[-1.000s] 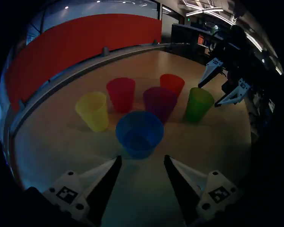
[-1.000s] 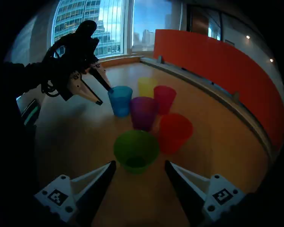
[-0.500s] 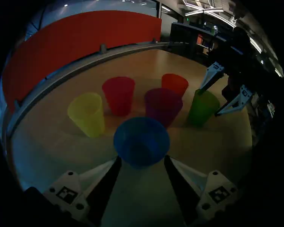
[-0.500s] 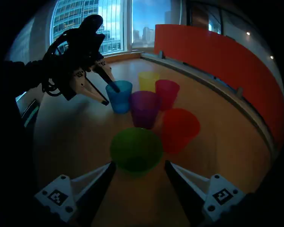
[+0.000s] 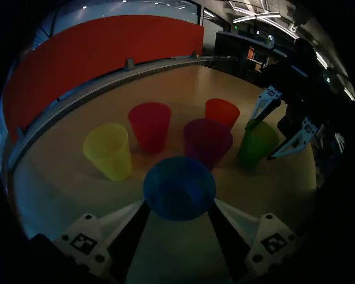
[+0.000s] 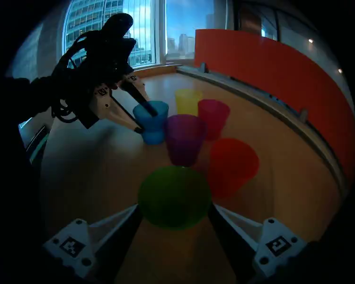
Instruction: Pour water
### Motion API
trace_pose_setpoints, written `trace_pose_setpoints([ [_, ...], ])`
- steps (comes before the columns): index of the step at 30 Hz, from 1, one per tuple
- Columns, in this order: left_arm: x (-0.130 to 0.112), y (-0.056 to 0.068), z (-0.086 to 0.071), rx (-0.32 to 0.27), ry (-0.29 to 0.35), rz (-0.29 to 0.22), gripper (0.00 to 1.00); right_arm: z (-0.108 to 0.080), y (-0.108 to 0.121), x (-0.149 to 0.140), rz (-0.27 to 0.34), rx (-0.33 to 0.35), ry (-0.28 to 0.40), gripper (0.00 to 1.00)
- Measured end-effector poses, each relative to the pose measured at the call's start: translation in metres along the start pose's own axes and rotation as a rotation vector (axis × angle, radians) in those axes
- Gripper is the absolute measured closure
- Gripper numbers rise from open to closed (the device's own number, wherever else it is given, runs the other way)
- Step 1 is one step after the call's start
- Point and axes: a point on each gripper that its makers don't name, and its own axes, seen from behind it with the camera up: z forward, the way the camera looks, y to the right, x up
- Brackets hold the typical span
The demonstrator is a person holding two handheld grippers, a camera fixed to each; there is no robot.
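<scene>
Straddling blue cup [image 5: 179, 187]: left gripper [image 5: 178, 202] open | right gripper [image 6: 174, 207] open around green cup [image 6: 173, 191] | both apparently empty

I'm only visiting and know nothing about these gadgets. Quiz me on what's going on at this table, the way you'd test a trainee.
1. True or false: the blue cup sits between the open fingers of the left gripper.
2. Which cup sits between the fingers of the right gripper? A. yellow cup B. green cup C. purple cup
3. Fill in: ___ cups stand on the table.

Key: 1 true. 2 B. 3 six.
</scene>
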Motion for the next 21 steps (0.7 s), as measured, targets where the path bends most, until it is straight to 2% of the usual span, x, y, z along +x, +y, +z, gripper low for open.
trace_pose_setpoints([
  [21, 0.0095, -0.0028, 0.0081, 0.023, 0.032, -0.001, 0.18, 0.0021, -0.0036, 0.0049, 0.008, 0.007, 0.01, 0.0],
])
